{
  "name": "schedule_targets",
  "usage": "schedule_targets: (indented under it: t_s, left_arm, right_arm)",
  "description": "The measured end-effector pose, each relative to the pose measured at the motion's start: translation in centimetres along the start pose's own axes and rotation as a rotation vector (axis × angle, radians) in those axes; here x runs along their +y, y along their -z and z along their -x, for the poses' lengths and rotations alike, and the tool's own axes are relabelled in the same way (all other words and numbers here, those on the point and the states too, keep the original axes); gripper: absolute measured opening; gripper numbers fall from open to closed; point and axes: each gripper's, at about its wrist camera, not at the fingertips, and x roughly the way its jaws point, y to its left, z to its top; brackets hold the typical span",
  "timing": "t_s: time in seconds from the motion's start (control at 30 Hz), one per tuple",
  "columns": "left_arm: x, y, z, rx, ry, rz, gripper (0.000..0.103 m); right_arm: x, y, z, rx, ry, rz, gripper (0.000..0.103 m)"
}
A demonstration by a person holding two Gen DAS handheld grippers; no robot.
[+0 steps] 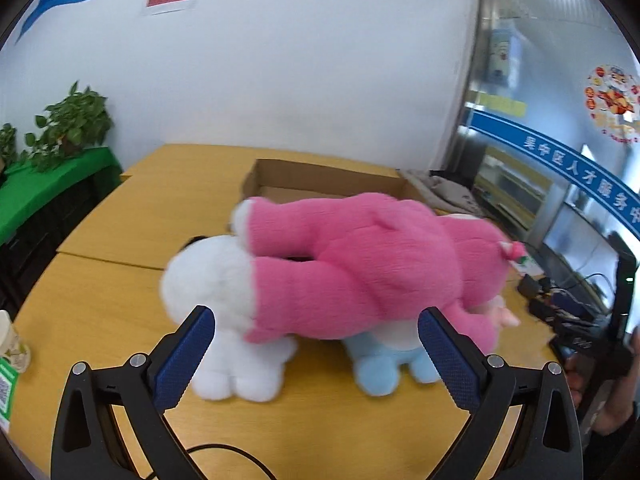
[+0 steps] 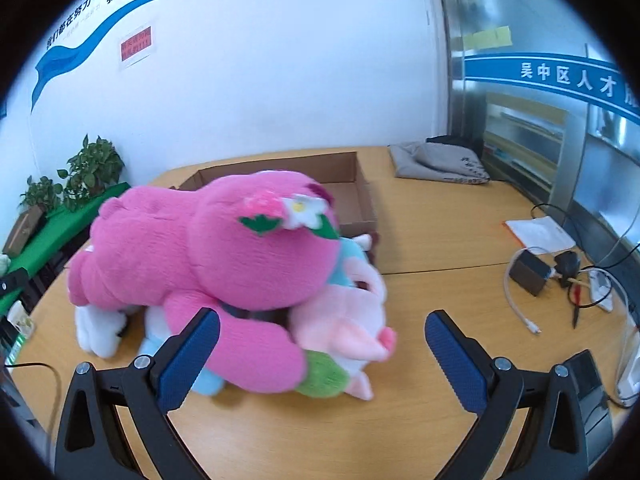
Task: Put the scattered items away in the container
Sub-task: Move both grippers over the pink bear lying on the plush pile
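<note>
Blue-padded fingers (image 1: 192, 356) of the left hand-held gripper (image 1: 316, 356) are seen spread wide and released, with nothing grasped between them; a heap of soft toys is framed just beyond the tips. Uppermost on the heap, a pink plush toy (image 1: 360, 264) is laid face down across the others. Beneath it, a white plush toy (image 1: 224, 312) is pressed against the table (image 1: 100, 308) on the left, and a light blue plush toy (image 1: 384, 364) is partly seen under the pink body on the right.

Behind the heap, an open cardboard box (image 1: 320, 178) is stood on the table, close to the toys; whether they touch it cannot be told.

From the right wrist view, the right hand-held gripper (image 2: 322, 364) is likewise held wide apart and released, empty, its left finger (image 2: 188, 360) in front of the pink toy's arm. A felt flower (image 2: 302, 210) is shown on the pink toy's head. A pale pink plush toy (image 2: 348, 320) and a green plush part (image 2: 324, 376) are wedged under it.

Farther right on the table, a folded grey cloth (image 2: 436, 162), a notebook (image 2: 540, 234) and tangled cables with chargers (image 2: 560, 276) are laid. Potted plants (image 2: 94, 168) are set on a green-covered shelf (image 2: 52, 228) by the wall.
</note>
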Motion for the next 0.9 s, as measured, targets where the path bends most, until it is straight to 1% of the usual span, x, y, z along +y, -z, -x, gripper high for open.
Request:
schedule_targets:
  t_s: [0.07, 0.13, 0.2, 0.27, 0.4, 0.5, 0.63, 0.9]
  left_arm:
    - [-2.1, -0.6, -0.5, 0.006, 0.035, -0.013, 0.103]
    - [-3.7, -0.7, -1.5, 0.036, 0.037, -0.081, 0.103]
    - [-4.5, -0.6, -2.1, 0.029, -0.01, -0.114, 0.103]
    - [-5.1, -0.3, -2.5, 0.026, -0.043, -0.116, 0.103]
    - [-4.6, -0.2, -3.7, 0.045, -0.06, -0.098, 0.103]
    - [-4.2, -0.1, -4.0, 0.045, -0.073, -0.086, 0.103]
    - [-3.9, 0.4, -4.3, 0.059, -0.108, -0.087, 0.103]
    - [-2.8, 1.2, -4.0, 0.097, -0.102, -0.032, 0.103]
  right_arm:
    - [0.8, -0.4, -0.1, -0.008, 0.043, 0.021, 0.102]
    - [1.6, -0.6, -0.1, -0.006, 0.072, 0.027, 0.102]
    - [1.8, -0.4, -0.1, 0.0, 0.075, 0.026, 0.102]
    - [1.8, -0.1, -0.3, 0.009, 0.091, 0.018, 0.102]
    - [1.8, 0.5, -1.0, 0.035, 0.122, 0.021, 0.102]
    - [2.2, 0.7, -1.1, 0.041, 0.107, 0.031, 0.102]
    - [2.6, 0.8, -1.0, 0.03, 0.101, 0.044, 0.102]
    - [2.7, 1.3, -1.5, 0.051, 0.085, 0.051, 0.102]
